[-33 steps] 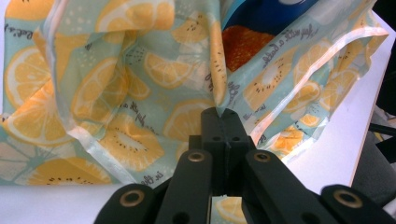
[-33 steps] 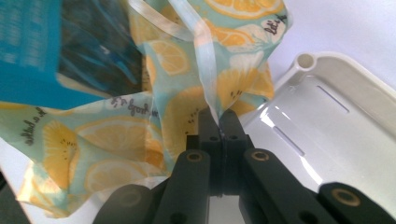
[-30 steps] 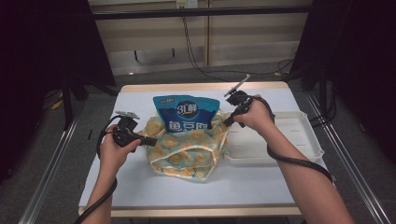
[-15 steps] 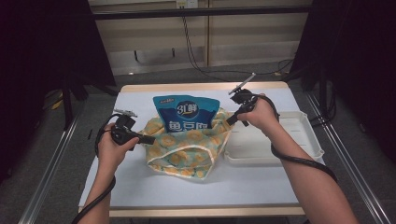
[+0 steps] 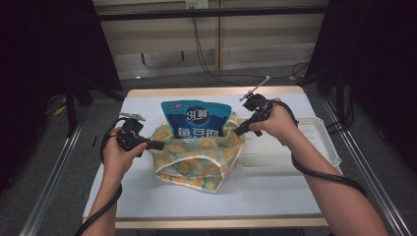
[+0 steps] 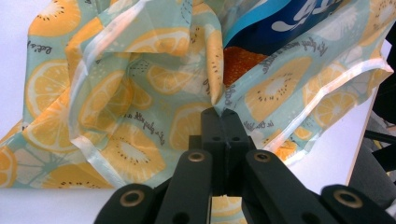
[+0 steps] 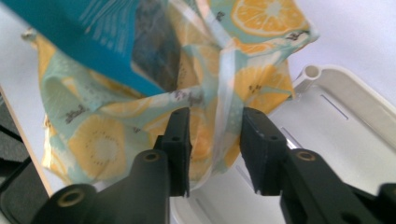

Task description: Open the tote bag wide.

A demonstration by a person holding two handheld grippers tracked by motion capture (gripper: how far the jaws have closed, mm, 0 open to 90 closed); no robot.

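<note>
The left hand [image 5: 120,152] lies low at the desk's [image 5: 147,196] 9 o'clock side, its left claw [image 5: 158,145] level and pinched tight on the rim of the lemon-print bag [image 5: 196,162]; in the left gripper view the left claw [image 6: 225,114] shows its jaws meeting on a fold of the fabric. The right hand [image 5: 275,120] is raised at about 2 o'clock, wrist bent, its right claw [image 5: 239,132] slanting down toward the bag's far rim. Compared with a second ago, that hand sits a little higher, and its jaws have just been opening: in the right gripper view the right claw [image 7: 215,135] stands part open, the bag's hem between the pads, not pressed. The blue snack pouch [image 5: 196,118] stands in the bag, its lower half hidden by fabric. The white tray [image 5: 314,147] at 3 o'clock is partly covered by the right forearm.
</note>
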